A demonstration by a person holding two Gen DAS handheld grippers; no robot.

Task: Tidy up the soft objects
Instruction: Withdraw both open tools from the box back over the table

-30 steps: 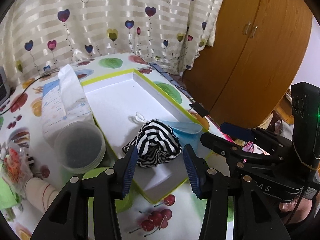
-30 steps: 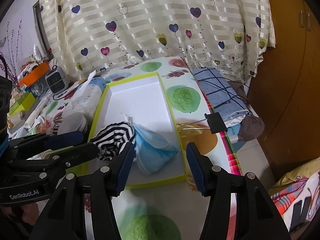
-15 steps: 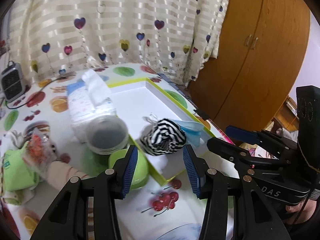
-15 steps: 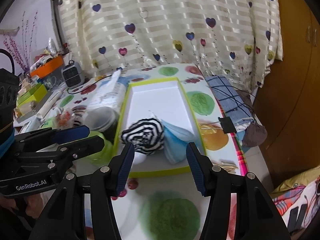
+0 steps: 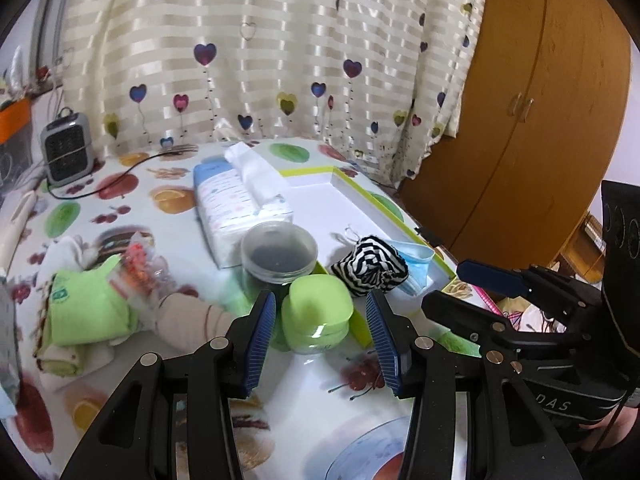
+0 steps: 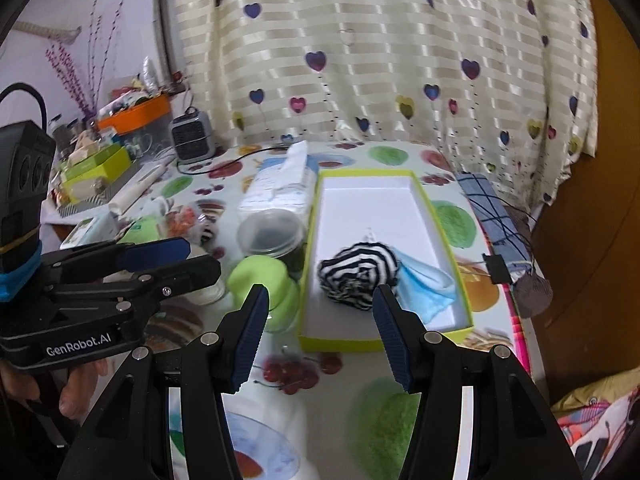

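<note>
A black-and-white striped cloth and a blue face mask lie in the near end of a white tray with a lime rim. They also show in the left wrist view: the cloth, the mask, the tray. A green folded towel and a beige sock lie at the left. My left gripper is open and empty, above a green jar. My right gripper is open and empty, before the tray.
A tissue pack, a clear round tub and the green jar stand left of the tray. A small heater sits at the back. A blue checked cloth and a binder clip lie right of the tray. A wooden wardrobe stands right.
Both grippers have pulled back and up from the tray, staying open. The left wrist view has swung left, bringing the towel, sock and heater into sight. The striped cloth and mask have not moved.
</note>
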